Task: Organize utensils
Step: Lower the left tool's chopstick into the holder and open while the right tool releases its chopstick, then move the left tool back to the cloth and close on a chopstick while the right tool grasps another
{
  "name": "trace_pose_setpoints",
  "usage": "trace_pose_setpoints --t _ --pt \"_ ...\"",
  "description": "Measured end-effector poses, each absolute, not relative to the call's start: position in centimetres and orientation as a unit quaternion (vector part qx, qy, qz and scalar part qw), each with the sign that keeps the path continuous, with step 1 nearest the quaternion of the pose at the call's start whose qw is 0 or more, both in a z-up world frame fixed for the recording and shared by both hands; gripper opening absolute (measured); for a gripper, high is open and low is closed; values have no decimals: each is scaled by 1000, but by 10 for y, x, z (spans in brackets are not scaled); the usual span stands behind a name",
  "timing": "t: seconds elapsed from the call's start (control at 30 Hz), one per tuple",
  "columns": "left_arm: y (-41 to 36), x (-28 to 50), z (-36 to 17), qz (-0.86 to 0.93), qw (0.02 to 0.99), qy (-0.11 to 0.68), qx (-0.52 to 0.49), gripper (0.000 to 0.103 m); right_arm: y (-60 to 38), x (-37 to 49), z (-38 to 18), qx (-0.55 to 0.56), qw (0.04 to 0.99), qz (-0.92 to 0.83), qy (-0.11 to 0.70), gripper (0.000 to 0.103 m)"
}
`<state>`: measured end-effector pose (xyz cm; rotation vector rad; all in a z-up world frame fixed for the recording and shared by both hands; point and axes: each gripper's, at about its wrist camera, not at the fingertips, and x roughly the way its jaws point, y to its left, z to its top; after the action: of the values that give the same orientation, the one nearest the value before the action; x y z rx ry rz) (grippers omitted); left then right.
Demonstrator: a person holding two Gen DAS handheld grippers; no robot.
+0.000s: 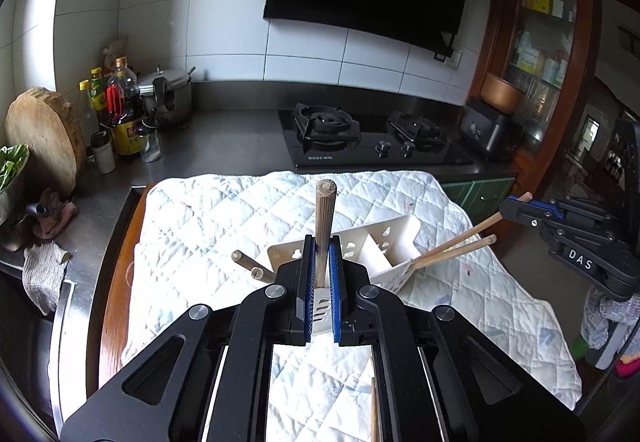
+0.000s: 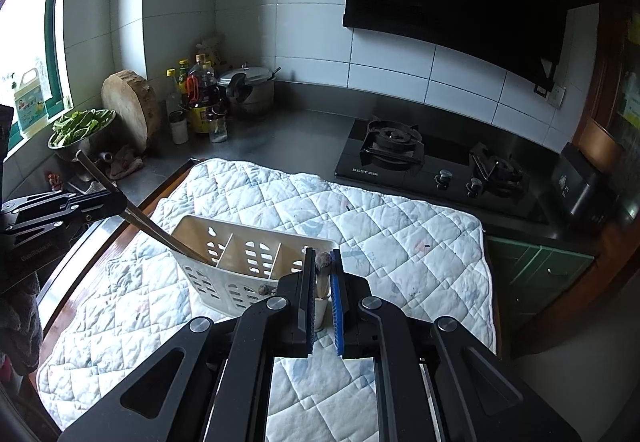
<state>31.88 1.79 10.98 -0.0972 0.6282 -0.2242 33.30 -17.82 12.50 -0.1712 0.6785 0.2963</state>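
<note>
A white slotted utensil holder point(image 1: 384, 246) point(image 2: 248, 254) lies tilted on the quilted cloth point(image 1: 224, 226). My left gripper point(image 1: 323, 242) point(image 2: 120, 202) is shut on a wooden chopstick point(image 1: 325, 218) point(image 2: 152, 228) whose lower end sits in the holder's left compartment. My right gripper point(image 2: 323, 258) point(image 1: 508, 208) is shut on another chopstick point(image 2: 322, 276) point(image 1: 472, 232) that reaches into the holder's right end. A second chopstick point(image 1: 460, 249) leans beside it. Two more chopstick ends point(image 1: 248, 264) poke out left of my left gripper.
A loose chopstick point(image 1: 374, 414) lies on the cloth near the front. The gas hob point(image 1: 360, 138) is behind the cloth. Bottles point(image 1: 124, 114), a pot point(image 1: 168, 94) and a round wooden board point(image 1: 44, 138) crowd the back-left corner. A bowl of greens point(image 2: 80, 130) sits by the window.
</note>
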Motion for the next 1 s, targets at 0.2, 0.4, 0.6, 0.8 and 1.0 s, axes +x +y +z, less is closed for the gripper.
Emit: trace_pose_setpoints --t 0.2,0.4,0.6,0.8,1.0 --pt "18 323 108 -112 943 308 -55 7 -182 334 126 -76 931 143 327 7" --pt "17 318 110 -111 945 303 -57 8 -186 326 134 -73 935 144 315 9" --pt "19 302 119 -109 949 292 -56 18 -188 299 145 -70 941 154 294 14" --pt "23 272 128 -110 953 277 -59 19 -189 260 143 -67 941 172 285 19" --pt "29 231 121 -108 956 269 -52 30 -191 217 117 -52 935 193 294 20"
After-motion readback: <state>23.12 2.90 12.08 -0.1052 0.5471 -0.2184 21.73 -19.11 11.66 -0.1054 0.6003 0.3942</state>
